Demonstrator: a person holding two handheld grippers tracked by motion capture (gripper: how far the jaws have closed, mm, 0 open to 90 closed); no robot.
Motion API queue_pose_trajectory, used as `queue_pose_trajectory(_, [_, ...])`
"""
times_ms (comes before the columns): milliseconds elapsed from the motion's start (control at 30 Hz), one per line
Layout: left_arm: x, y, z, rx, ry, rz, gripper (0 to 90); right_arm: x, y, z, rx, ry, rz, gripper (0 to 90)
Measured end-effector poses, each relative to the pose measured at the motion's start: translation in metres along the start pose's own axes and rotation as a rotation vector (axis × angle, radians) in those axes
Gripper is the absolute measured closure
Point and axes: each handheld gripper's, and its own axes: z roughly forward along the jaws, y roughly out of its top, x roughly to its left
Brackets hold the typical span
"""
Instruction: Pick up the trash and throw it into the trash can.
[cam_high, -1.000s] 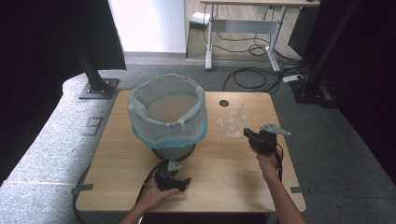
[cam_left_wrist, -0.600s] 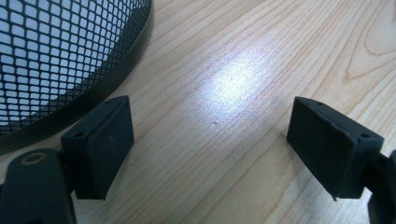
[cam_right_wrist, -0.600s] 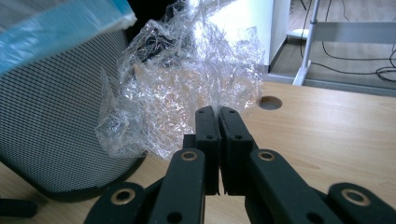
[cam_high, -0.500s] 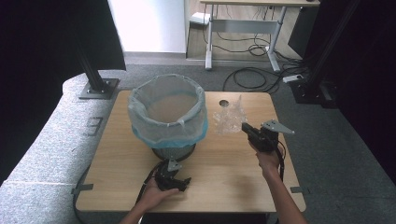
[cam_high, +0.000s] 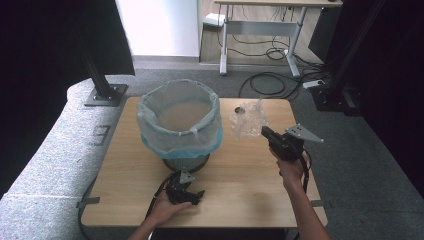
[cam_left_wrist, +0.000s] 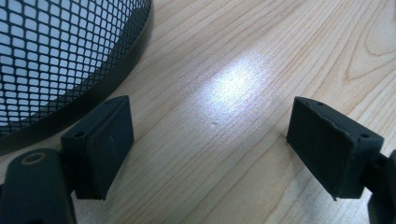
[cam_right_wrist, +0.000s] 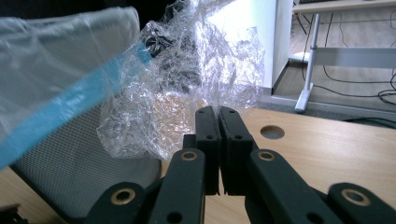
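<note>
**Right claw pinches the crinkly wrap beside the bin**

Right claw (cam_high: 266, 133) has its two black jaws pressed tight together, and a corner of the clear crinkly plastic wrap (cam_high: 246, 120) is caught between them. In the right gripper view the wrap (cam_right_wrist: 187, 79) puffs up just past the jaw tips and a bit to their left, lifted off the wooden table (cam_high: 240, 175).

Beyond the wrap, on the same side, stands the mesh bin (cam_high: 180, 122) with its thin bag folded over the rim. So the bin's open top lies across from this claw, with the wrap hanging in between. I think the wrap is meant to go in there, and the claw would have to carry it up over the rim first.

The left claw (cam_high: 186, 192) sits low on the table near the foot of the bin, jaws wide apart with nothing in them. The right claw is the one close to the wrap, so this job looks like its own.
</note>
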Motion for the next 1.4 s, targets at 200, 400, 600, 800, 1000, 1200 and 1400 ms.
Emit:
queue_pose_trajectory(200, [0.0,0.0,0.0,0.0,0.0,0.0,14.8,0.005,0.01,-0.006,-0.031,0.014,0.0,86.6])
queue_pose_trajectory(400, [0.0,0.0,0.0,-0.001,0.0,-0.001,14.8,0.01,0.017,-0.01,-0.057,0.025,-0.01,86.6])
queue_pose_trajectory(600, [0.0,0.0,0.0,-0.002,0.0,-0.001,14.8,0.016,0.022,-0.012,-0.078,0.034,-0.02,86.7])
queue_pose_trajectory(800, [0.0,0.0,0.0,-0.002,0.0,-0.001,14.7,0.019,0.026,-0.014,-0.099,0.041,-0.014,86.7])
queue_pose_trajectory(1000, [0.0,0.0,0.0,-0.003,-0.001,-0.002,14.7,0.024,0.029,-0.014,-0.109,0.052,-0.018,86.7])
queue_pose_trajectory(1200, [0.0,0.0,0.0,-0.003,0.0,-0.002,14.8,0.028,0.031,-0.008,-0.105,0.064,-0.025,86.7])
queue_pose_trajectory(1400, [0.0,0.0,0.0,-0.003,0.0,-0.002,14.8,0.031,0.031,0.0,-0.097,0.064,-0.027,86.7])
